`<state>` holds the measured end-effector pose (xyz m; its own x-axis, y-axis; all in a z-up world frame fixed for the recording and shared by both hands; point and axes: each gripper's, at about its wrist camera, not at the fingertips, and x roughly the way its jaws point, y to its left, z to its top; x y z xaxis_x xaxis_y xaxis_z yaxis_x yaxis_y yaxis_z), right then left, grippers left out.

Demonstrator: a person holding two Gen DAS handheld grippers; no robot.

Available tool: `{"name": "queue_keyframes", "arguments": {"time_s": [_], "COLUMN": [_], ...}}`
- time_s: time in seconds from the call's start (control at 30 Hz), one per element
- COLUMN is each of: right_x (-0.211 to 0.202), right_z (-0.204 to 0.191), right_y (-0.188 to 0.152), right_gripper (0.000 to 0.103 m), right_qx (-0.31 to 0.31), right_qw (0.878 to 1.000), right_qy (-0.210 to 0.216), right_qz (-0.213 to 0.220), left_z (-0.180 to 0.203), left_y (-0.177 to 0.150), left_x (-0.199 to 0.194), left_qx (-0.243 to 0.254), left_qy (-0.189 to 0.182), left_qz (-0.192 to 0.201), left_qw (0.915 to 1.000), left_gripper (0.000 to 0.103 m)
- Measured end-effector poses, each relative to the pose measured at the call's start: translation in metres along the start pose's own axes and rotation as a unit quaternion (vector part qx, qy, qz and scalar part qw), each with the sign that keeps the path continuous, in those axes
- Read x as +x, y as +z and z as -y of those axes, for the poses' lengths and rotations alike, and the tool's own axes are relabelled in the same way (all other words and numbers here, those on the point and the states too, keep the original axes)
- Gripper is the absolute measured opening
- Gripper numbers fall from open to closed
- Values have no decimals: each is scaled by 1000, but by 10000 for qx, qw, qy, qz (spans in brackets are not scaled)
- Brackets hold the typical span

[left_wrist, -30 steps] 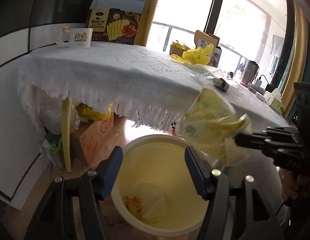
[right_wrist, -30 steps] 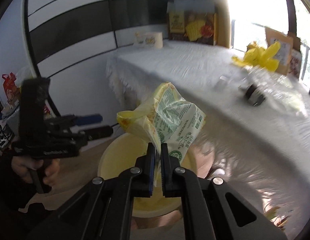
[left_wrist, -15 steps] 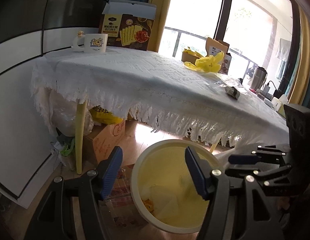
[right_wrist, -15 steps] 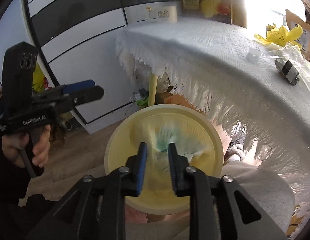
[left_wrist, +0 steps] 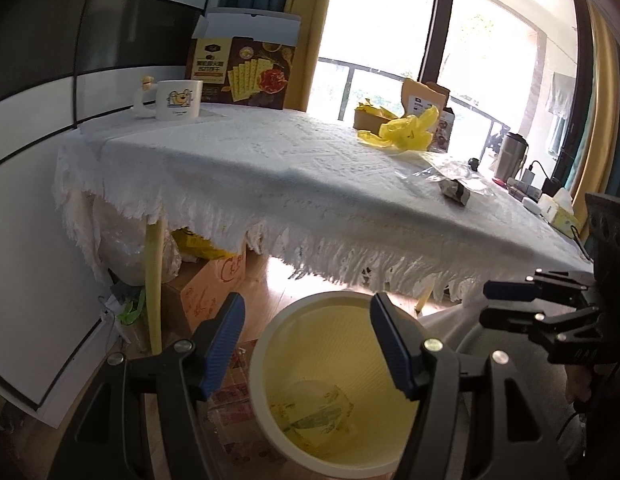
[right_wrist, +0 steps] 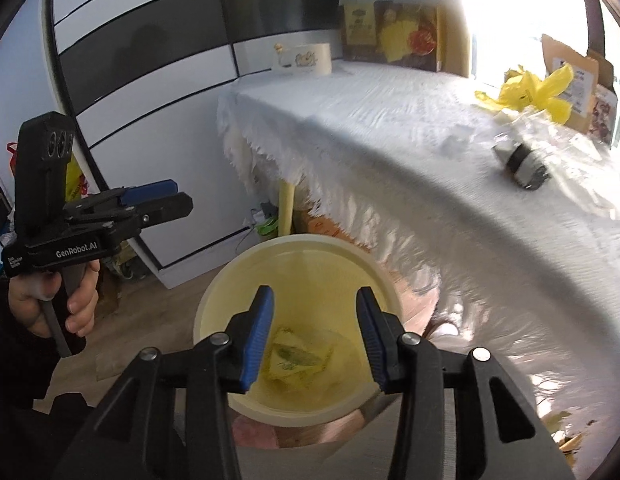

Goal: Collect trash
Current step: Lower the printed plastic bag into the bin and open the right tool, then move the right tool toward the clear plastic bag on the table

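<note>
1. Bin [right_wrist: 230, 288]: pale cream-yellow, ribbed inside
2. Wrapper [right_wrist: 298, 354] in the bin: yellow with green print
3. Tablecloth [left_wrist: 270, 168]: white, embossed, fringed
4. Bag [left_wrist: 409, 130]: bright yellow
5. Mug [left_wrist: 178, 100]: white with a yellow cartoon
6. Box [left_wrist: 246, 74]: dark brown, yellow crackers pictured
7. Gripper pads [right_wrist: 260, 336]: blue, on black frames

Both wrist views look down, perhaps steeply, sharing the bin [left_wrist: 270, 340].

The table [left_wrist: 270, 184], under a white fringed cloth, carries a mug [left_wrist: 178, 100], cracker box [left_wrist: 246, 72], yellow bag [left_wrist: 405, 132] and small dark wrapper [left_wrist: 455, 192].
</note>
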<state>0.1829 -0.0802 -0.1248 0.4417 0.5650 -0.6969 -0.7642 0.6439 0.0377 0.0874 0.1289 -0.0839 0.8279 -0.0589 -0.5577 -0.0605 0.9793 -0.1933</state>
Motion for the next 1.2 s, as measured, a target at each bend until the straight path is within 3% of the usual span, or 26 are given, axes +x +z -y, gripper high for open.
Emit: {"name": "queue_keyframes", "arguments": {"time_s": [0.63,1.2], "right_x": [-55,-52], "right_z": [54,116], "right_y": [3,35], "right_gripper": [41,41], "right_qx": [75,103], "right_qw": [9969,9916], "right_qy": [-537,-1031], "right_qz": [565,768], "left_z": [58,73], "left_y": [32,59], "left_x": [37,70], "left_qx": [347,362], "left_qy": [-393,-516], "left_qz": [50,203], "left_qw": [9986,9978], "left_gripper": [66,66]}}
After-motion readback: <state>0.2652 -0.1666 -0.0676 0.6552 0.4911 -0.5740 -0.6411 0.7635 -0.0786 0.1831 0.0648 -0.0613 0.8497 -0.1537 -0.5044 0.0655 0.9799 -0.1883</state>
